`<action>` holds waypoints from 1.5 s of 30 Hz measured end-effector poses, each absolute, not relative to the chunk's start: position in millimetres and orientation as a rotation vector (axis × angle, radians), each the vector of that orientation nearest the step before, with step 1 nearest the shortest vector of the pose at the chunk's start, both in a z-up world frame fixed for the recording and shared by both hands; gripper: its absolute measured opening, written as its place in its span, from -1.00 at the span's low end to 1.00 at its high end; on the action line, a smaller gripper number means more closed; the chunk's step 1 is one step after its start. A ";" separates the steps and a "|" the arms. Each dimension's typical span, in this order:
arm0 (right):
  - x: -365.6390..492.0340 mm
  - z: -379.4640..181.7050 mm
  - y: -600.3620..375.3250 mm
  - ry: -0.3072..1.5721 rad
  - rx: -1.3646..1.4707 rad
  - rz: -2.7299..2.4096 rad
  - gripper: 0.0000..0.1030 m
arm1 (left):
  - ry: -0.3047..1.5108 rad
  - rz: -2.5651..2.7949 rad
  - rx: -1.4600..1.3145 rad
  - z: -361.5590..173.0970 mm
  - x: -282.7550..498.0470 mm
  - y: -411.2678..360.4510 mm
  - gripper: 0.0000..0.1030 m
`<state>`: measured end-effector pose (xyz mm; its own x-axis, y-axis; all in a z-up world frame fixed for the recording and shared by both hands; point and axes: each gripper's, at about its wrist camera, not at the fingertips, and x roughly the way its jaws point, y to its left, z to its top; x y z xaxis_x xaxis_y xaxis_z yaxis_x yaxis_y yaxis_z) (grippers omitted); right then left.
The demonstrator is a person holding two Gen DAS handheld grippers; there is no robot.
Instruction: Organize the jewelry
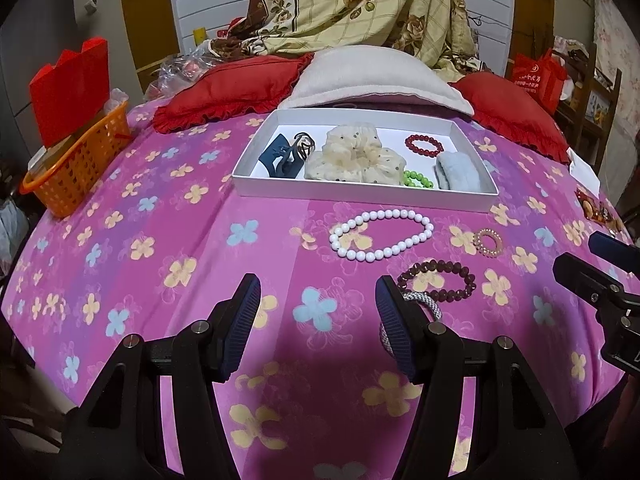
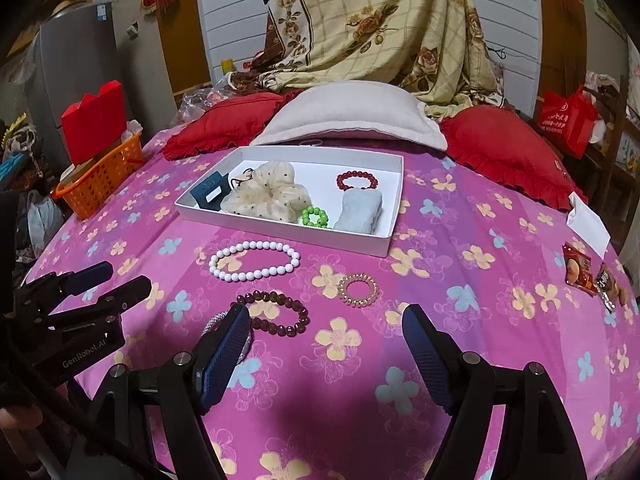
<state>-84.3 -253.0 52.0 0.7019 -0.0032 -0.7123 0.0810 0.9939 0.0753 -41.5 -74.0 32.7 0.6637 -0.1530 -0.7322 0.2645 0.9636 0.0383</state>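
Left wrist view: the left gripper [image 1: 318, 312] hovers low over the pink floral bedspread [image 1: 160, 280], its fingers spread wide and holding nothing; the white tray [image 1: 360, 194] beyond it already holds a dark blue hair claw [image 1: 280, 158], a cream dotted scrunchie [image 1: 356, 158], a red bead bracelet [image 1: 424, 145], a green bead bracelet [image 1: 418, 180] and a pale blue folded band [image 1: 458, 172]; the job looks roughly half done, since four pieces lie loose on the cover: a white pearl bracelet [image 1: 382, 234] just in front of the tray, a gold coil hair tie [image 1: 488, 242] to its right, a dark maroon bead bracelet [image 1: 438, 280] nearer, and a silver beaded bangle [image 1: 424, 300] partly hidden behind the gripper's right finger; the right gripper [image 1: 592, 256] enters at the frame's edge.

Right wrist view: the right gripper [image 2: 326, 338] is likewise spread and empty, hanging over the maroon bracelet and bangle; the tray's five items sit together in one undivided compartment; an orange basket [image 2: 100, 184] with a red box stands well apart at the bed's left edge.
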 end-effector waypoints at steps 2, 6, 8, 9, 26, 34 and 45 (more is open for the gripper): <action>-85.8 51.5 -253.2 0.791 0.104 -0.045 0.48 | 0.815 -0.239 0.147 32.0 -42.3 -75.0 0.16; -86.7 51.0 -252.4 0.792 0.107 -0.040 0.49 | 0.820 -0.242 0.151 29.9 -43.4 -76.8 0.16; -86.8 50.4 -251.9 0.795 0.109 -0.039 0.49 | 0.823 -0.242 0.151 29.2 -43.7 -77.0 0.16; -87.1 49.6 -251.8 0.797 0.109 -0.038 0.49 | 0.824 -0.243 0.150 28.8 -43.7 -77.0 0.16; -89.0 40.8 -260.4 0.820 0.134 -0.041 0.49 | 0.848 -0.250 0.157 19.0 -44.8 -80.4 0.16; -92.2 28.2 -278.5 0.843 0.146 -0.055 0.49 | 0.884 -0.279 0.138 12.6 -44.6 -77.5 0.16; -68.3 0.7 -312.0 0.856 0.166 -0.067 0.49 | 0.991 -0.379 0.105 -10.3 -39.3 -87.5 0.16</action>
<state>-68.3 -312.0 0.7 0.6547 0.0078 -0.7559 0.1254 0.9850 0.1187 -39.3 -87.5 -10.3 0.4886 -0.2636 -0.8317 0.3581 0.9299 -0.0844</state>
